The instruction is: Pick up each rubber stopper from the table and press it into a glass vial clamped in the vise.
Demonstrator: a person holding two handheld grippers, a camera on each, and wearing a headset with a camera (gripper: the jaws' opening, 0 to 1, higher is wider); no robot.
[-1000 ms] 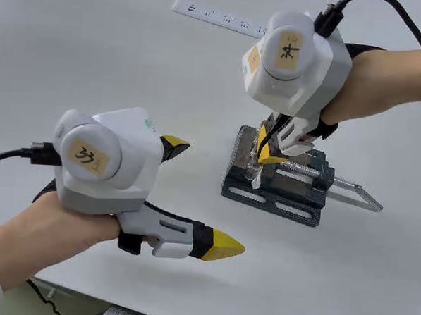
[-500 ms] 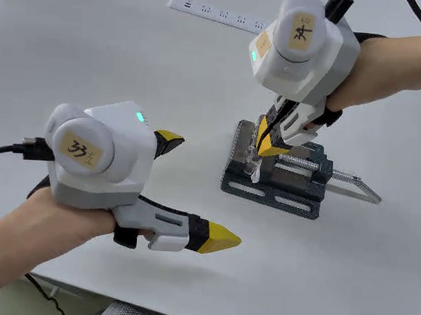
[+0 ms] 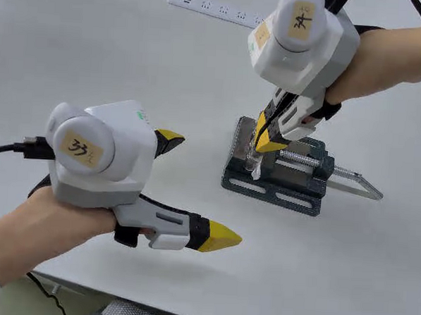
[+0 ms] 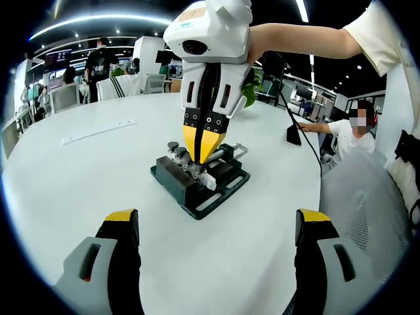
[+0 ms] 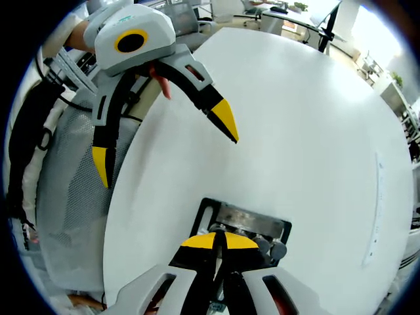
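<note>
Small, round-topped, dull grey: rubber stoppers (image 4: 173, 146), each seated in the mouth of one of the clear glass vials (image 3: 254, 164). Vials upright in a row, clamped in a dark vise (image 3: 293, 189) on the white tabletop (image 3: 131, 61).

Counted in the left gripper view: two stoppers in place, side by side at the far end of the row. Same two seen in the right gripper view, just right of the yellow tips. Number of vials hard to tell, the nearer ones half hidden. One vise. One white power strip (image 3: 211, 7) near the far edge of the tabletop. Two grippers.

Right gripper (image 3: 265, 140) pointed steeply down over the vise, fingers (image 4: 191, 140) closed tip to tip. Tips just above the mouth of a clear vial, next along the row from the two stoppered ones. Touching the glass or not: cannot tell. Whether a stopper sits pinched between the tips: cannot tell either.

Left gripper (image 3: 195, 187) low at the near left, well apart from the vise, fingers (image 3: 219, 237) spread wide over bare tabletop. In its own view, vise and stoppers well ahead, roughly centred between the two fingers.
</note>
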